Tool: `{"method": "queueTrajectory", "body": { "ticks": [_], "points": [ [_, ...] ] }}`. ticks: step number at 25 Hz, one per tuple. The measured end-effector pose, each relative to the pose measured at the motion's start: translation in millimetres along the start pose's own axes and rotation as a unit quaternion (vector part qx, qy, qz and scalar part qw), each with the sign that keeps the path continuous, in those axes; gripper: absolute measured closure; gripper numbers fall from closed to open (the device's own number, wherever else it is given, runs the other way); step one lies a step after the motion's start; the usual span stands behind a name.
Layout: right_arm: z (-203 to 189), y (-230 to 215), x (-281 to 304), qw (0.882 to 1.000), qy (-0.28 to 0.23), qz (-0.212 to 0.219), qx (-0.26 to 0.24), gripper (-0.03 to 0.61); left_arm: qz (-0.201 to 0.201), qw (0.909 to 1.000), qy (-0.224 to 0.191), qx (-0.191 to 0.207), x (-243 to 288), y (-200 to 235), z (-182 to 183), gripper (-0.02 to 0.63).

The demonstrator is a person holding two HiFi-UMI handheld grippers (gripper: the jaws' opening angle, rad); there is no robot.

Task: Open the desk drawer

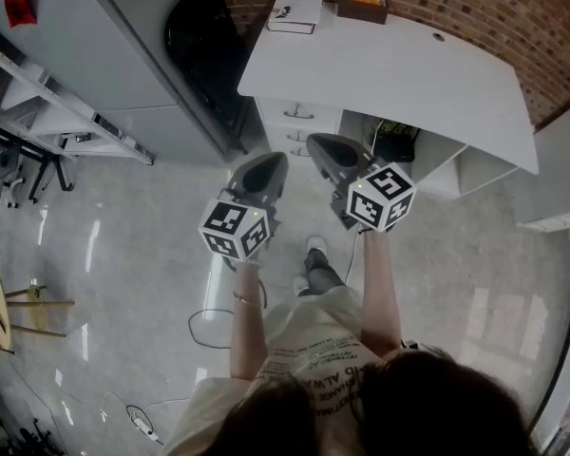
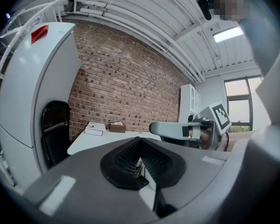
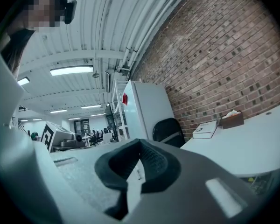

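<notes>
The white desk [image 1: 389, 65] stands against the brick wall, with a stack of white drawers [image 1: 299, 124] under its left end. The top drawer's metal handle [image 1: 298, 113] shows and the drawer fronts sit flush. In the head view my left gripper [image 1: 275, 162] hovers over the floor just in front of the drawers, apart from them. My right gripper [image 1: 315, 144] is beside it, its tips near the lower drawer front. Both are shut and hold nothing. The left gripper view has the left gripper [image 2: 140, 141] with its jaws meeting, and the right gripper [image 3: 140, 143] looks the same.
A book [image 1: 295, 9] and a brown tissue box [image 1: 362, 6] lie at the desk's back edge. A black chair [image 1: 204, 36] stands left of the desk beside a tall white cabinet [image 1: 104, 46]. Cables [image 1: 209, 326] trail on the glossy floor. A stool [image 1: 0, 307] is far left.
</notes>
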State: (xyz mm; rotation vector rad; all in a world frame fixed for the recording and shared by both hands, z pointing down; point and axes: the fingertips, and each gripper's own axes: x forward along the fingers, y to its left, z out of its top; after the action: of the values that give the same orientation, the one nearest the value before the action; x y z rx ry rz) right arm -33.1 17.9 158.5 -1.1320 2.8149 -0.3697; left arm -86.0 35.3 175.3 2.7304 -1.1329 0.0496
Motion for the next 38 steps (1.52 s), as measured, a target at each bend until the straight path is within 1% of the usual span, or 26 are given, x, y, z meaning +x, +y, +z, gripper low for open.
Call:
{"method": "queueTrajectory", "body": {
  "ticks": [4,10,15,20,24,29,35,38],
  "points": [
    [2.7,-24.9,21.2,1.000,0.008,-0.001,-0.002,0.575,0.006,0.9999,-0.002,-0.008,22.8,23.8,1.1,0.615],
    [-1.7,-66.9,52.7,0.999,0.040,-0.001,-0.011,0.575,-0.004,0.9998,0.002,-0.021,69.4,48.3,0.9,0.615],
    [6.0,-98.8,74.0,0.999,0.043,0.002,-0.009,0.575,-0.007,0.9997,0.008,-0.023,105.2,64.4,3.9,0.615],
    [-1.9,-118.9,84.3,0.999,0.046,-0.007,0.006,0.577,-0.005,0.9992,0.018,-0.036,119.9,74.7,-8.4,0.615],
    [-11.1,-127.6,90.6,0.999,0.046,-0.009,0.025,0.575,-0.004,0.9984,0.039,-0.041,125.4,86.2,-22.9,0.615],
    [-17.9,-139.0,105.9,0.998,0.046,-0.029,0.042,0.575,-0.018,0.9966,0.063,-0.050,131.0,109.4,-35.1,0.615],
    [-26.2,-153.0,133.0,0.996,0.047,-0.060,0.039,0.575,-0.044,0.9938,0.080,-0.063,140.4,144.0,-48.8,0.615],
    [-35.5,-160.7,142.2,0.995,0.046,-0.077,0.039,0.575,-0.063,0.9920,0.091,-0.061,147.1,155.1,-59.7,0.615]
  ]
}}
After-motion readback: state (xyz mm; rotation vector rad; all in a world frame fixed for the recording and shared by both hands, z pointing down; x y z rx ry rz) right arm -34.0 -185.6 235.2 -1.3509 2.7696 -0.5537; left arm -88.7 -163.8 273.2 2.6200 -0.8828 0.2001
